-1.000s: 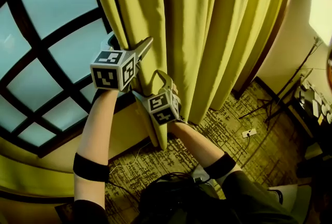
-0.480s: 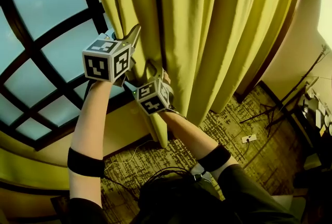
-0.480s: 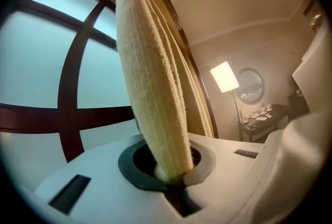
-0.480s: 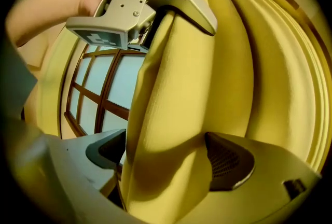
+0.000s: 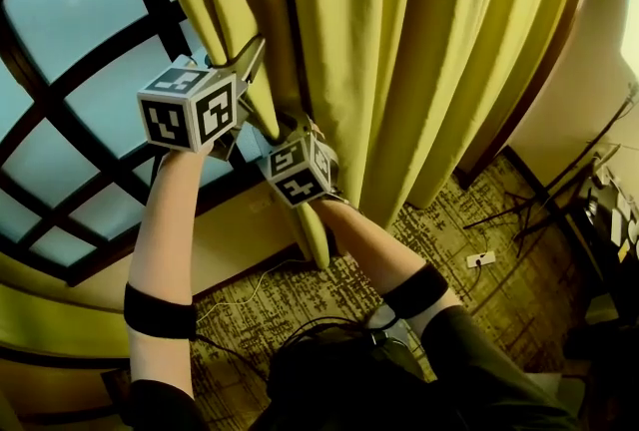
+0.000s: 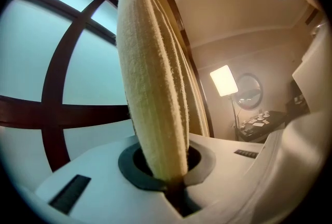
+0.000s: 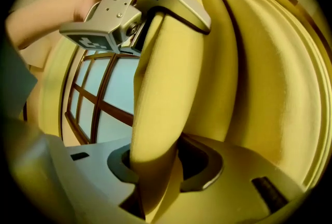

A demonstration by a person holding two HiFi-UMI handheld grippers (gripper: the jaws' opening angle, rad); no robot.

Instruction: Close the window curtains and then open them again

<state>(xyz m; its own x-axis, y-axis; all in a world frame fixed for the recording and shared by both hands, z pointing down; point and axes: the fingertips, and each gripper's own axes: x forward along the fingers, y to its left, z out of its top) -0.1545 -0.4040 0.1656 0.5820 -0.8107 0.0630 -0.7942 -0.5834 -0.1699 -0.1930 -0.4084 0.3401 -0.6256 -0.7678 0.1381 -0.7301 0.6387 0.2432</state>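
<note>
The yellow-green curtain [image 5: 419, 50] hangs in thick folds to the right of the dark-framed window [image 5: 80, 50]. My left gripper [image 5: 252, 55] is shut on the curtain's leading edge [image 6: 155, 88], which runs up from between its jaws [image 6: 174, 184]. Just below and to its right, my right gripper [image 5: 298, 130] has a fold of the same curtain [image 7: 161, 93] between its jaws, which are closing and pinch the cloth at its base [image 7: 155, 181]. The right gripper view also shows the left gripper [image 7: 174, 5] clamped on the fold higher up.
Window panes fill the left of the head view, above a curved yellow sill [image 5: 60, 319]. Patterned carpet [image 5: 329, 299] lies below, with a white power strip [image 5: 480, 258] and a thin stand [image 5: 539, 190] at the right. A lit lamp [image 6: 224, 81] and a round mirror [image 6: 250, 91] stand farther back in the room.
Both grippers have shifted left toward the window, taking the curtain's edge with them. The left jaws closed on the edge; the right jaws have narrowed onto a fold.
</note>
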